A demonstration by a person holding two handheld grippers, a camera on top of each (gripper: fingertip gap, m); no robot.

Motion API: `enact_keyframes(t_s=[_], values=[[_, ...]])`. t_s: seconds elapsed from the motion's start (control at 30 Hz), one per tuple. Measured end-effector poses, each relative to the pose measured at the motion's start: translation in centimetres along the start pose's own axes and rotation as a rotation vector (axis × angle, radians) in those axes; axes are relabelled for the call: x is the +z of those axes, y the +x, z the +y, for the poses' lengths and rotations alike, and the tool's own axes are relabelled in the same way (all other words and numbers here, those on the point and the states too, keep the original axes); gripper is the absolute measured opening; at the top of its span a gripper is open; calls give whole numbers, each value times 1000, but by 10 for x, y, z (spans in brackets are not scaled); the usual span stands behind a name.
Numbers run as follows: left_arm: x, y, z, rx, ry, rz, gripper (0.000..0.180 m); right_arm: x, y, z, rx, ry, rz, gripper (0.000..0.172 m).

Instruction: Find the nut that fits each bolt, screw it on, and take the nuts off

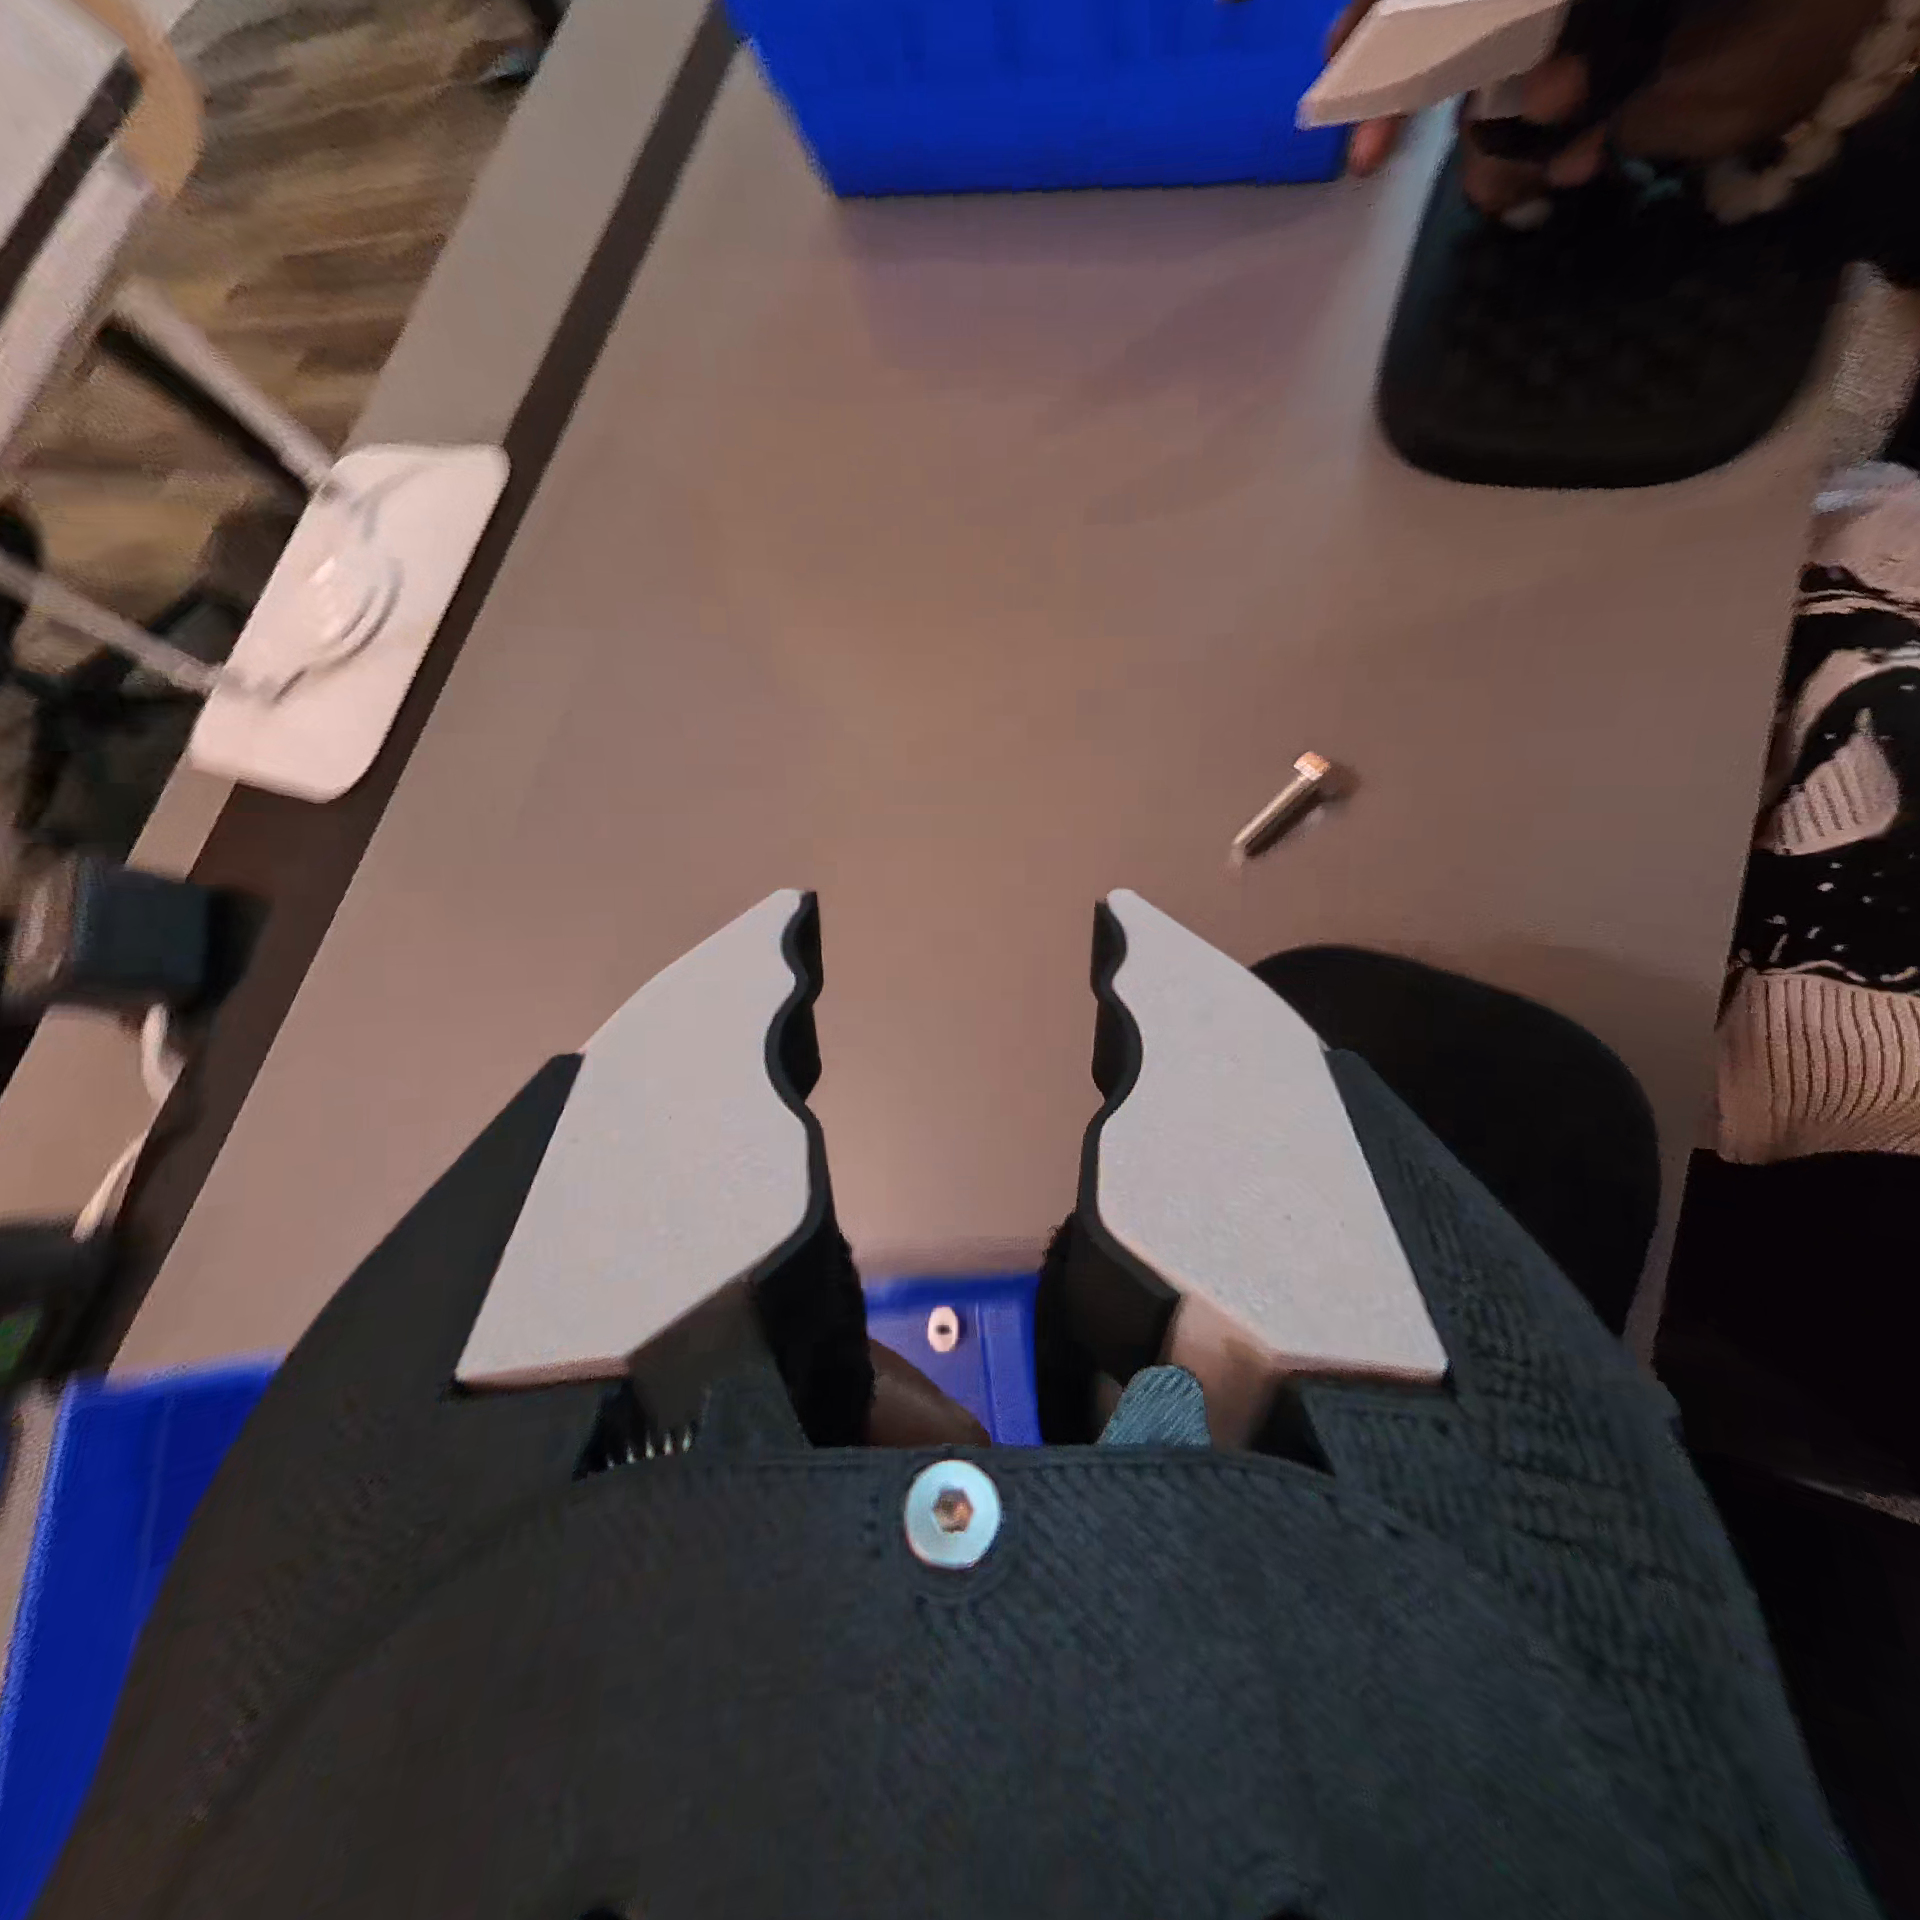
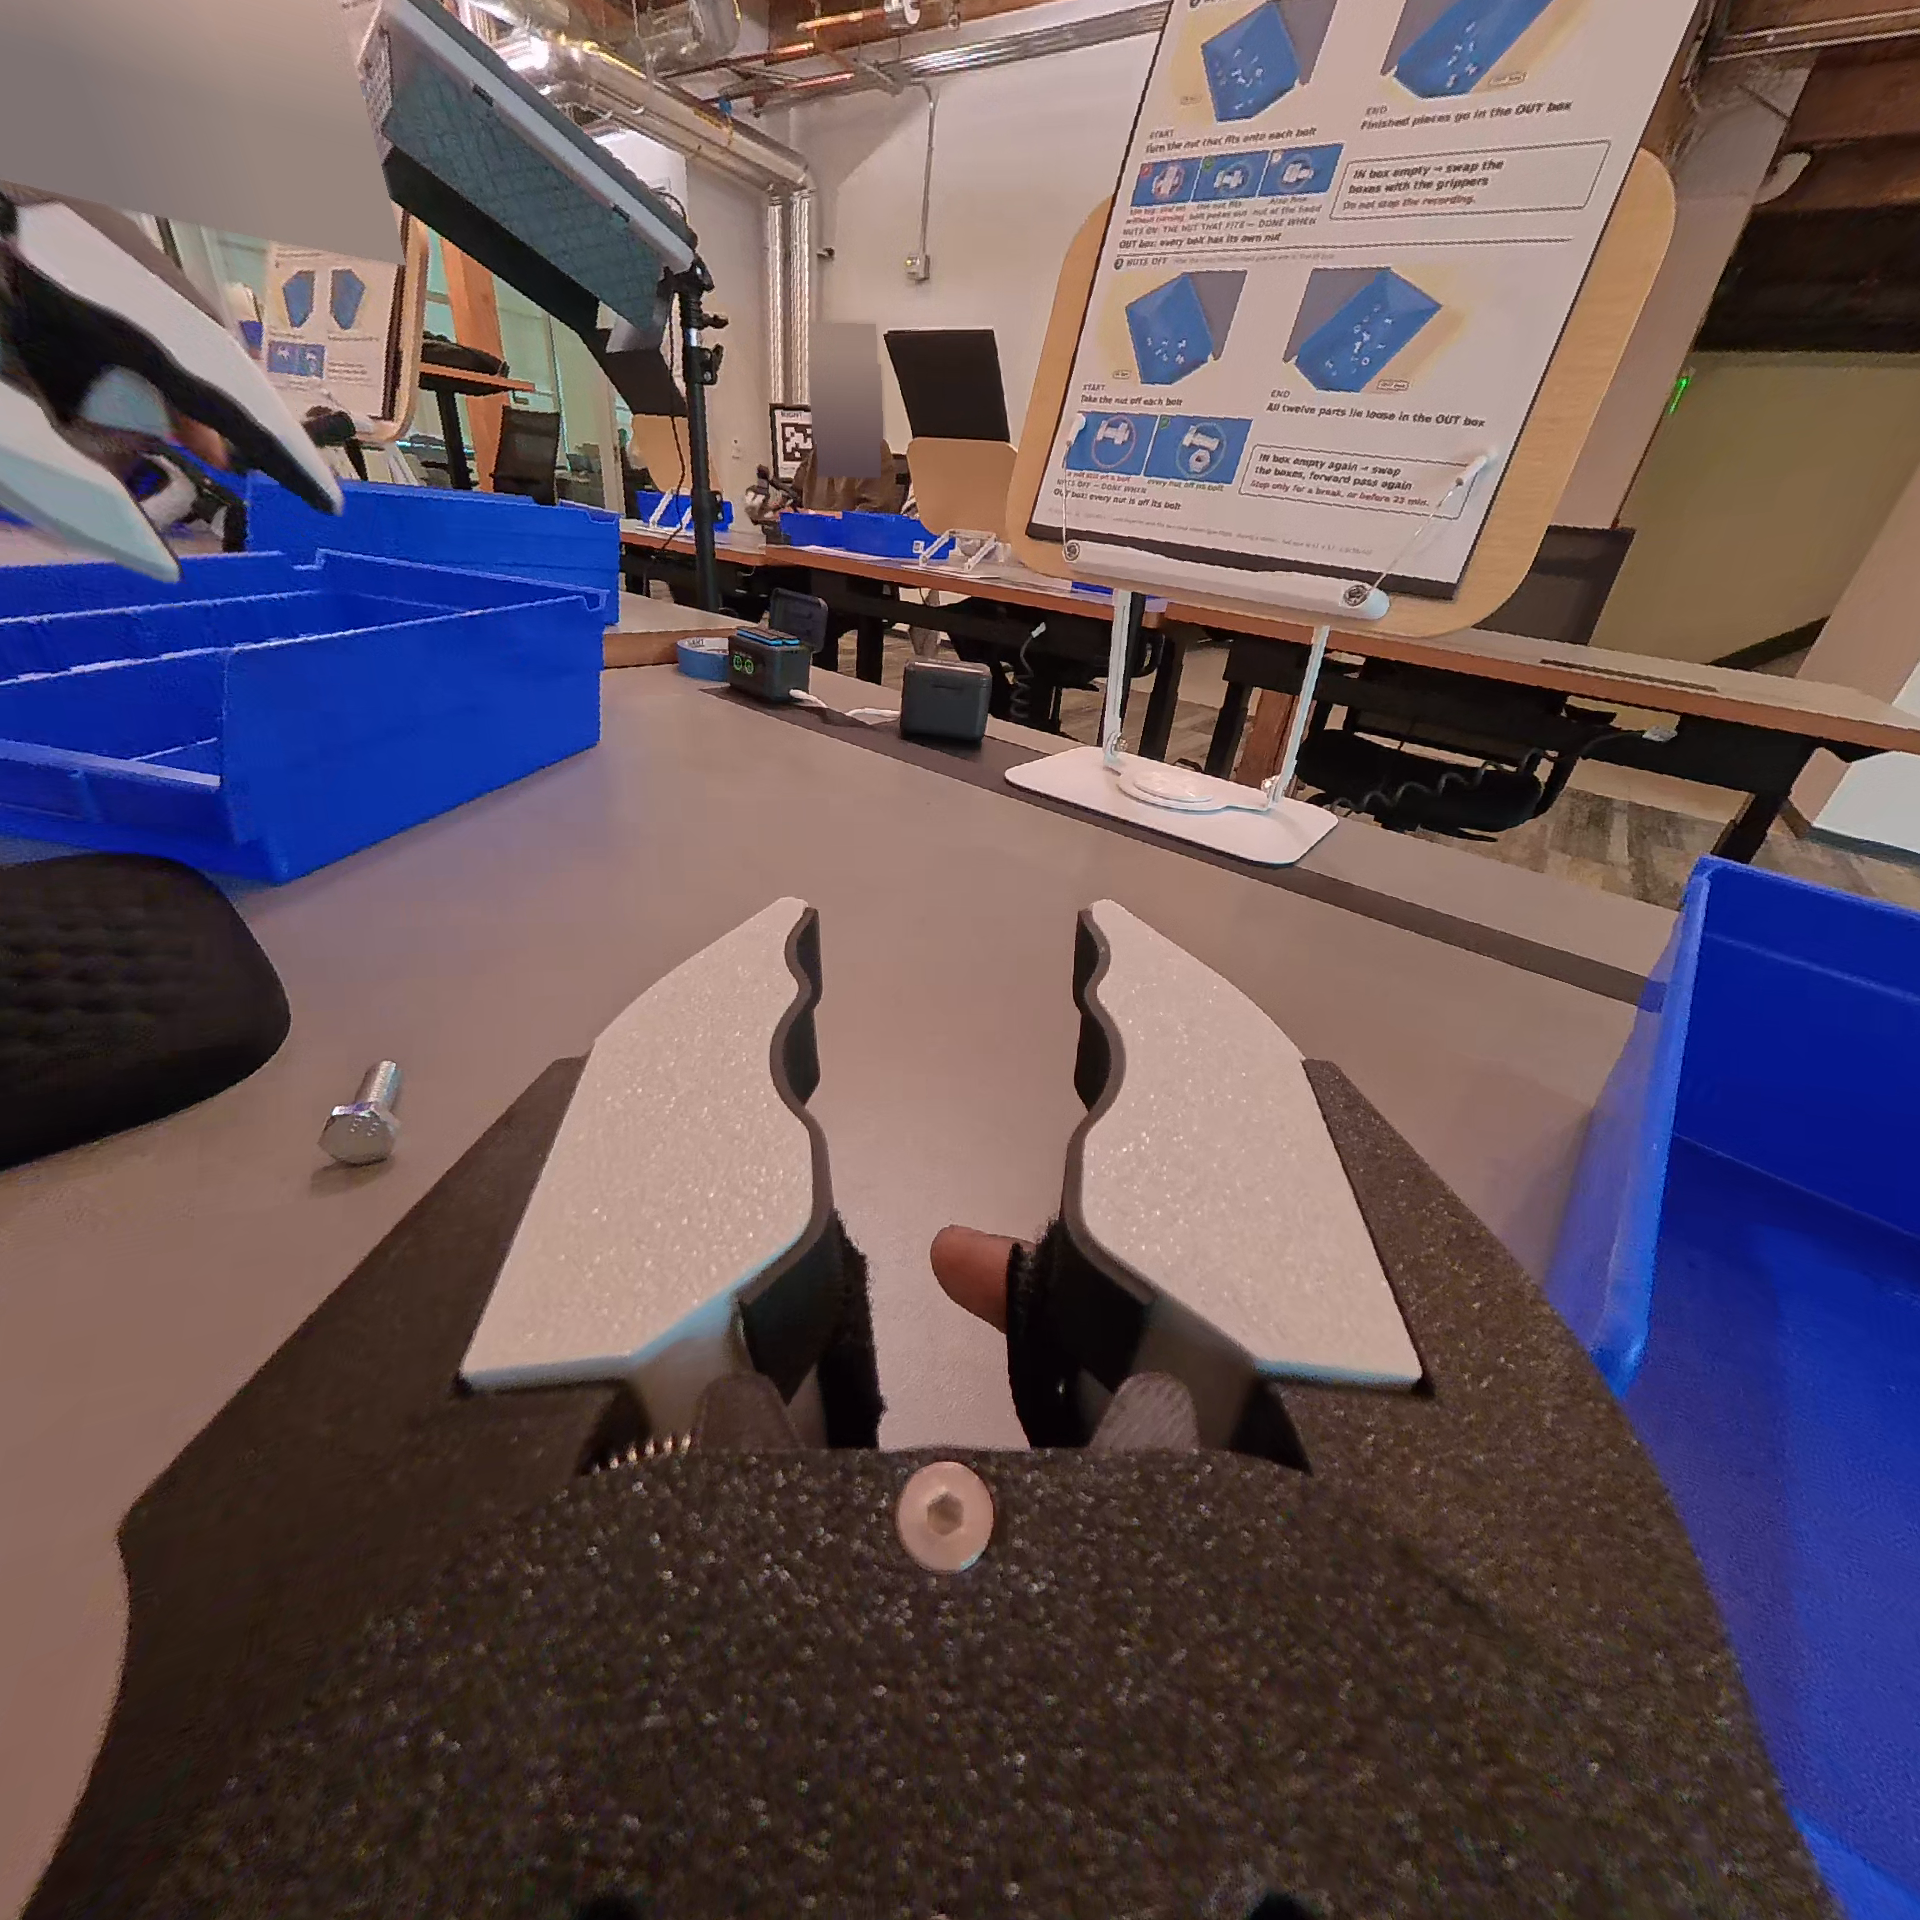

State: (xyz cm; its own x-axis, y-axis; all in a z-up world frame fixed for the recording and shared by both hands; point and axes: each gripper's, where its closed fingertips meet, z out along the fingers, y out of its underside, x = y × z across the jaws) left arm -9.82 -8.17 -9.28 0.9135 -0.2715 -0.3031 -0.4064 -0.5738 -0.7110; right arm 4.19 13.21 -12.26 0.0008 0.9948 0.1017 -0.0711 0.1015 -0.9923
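A silver hex-head bolt [image 1: 1288, 800] lies loose on the grey table [image 1: 935, 571], right of and beyond my left gripper [image 1: 956, 914]. My left gripper is open and empty above the table, with a blue bin [image 1: 135, 1558] under its base. A small silvery nut-like part [image 1: 942, 1327] lies in that bin. In the right wrist view the same bolt [image 2: 364, 1117] lies left of my right gripper [image 2: 945, 920], which is open and empty low over the table. My left gripper [image 2: 156, 436] shows at the upper left, over the blue bins [image 2: 312, 707].
Another blue bin [image 2: 1766, 1247] stands right of my right gripper. Black padded rests [image 1: 1590, 343] [image 2: 114, 987] lie on the table. A white stand [image 2: 1174, 800] with an instruction board, small chargers [image 2: 945, 701] and blue tape sit along the far edge. The tips of one gripper are about 25 centimeters away from the tips of the other.
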Motion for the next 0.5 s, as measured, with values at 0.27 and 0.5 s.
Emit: enact_keyframes(t_s=[0.27, 0.5], values=[[-74, -41, 75, -421, -234, -208, 44, 0, 0, 0, -1, 1, 0, 47], [-99, -44, 153, -577, -588, -235, 41, 0, 1, 0, 4, 2, 1, 47]])
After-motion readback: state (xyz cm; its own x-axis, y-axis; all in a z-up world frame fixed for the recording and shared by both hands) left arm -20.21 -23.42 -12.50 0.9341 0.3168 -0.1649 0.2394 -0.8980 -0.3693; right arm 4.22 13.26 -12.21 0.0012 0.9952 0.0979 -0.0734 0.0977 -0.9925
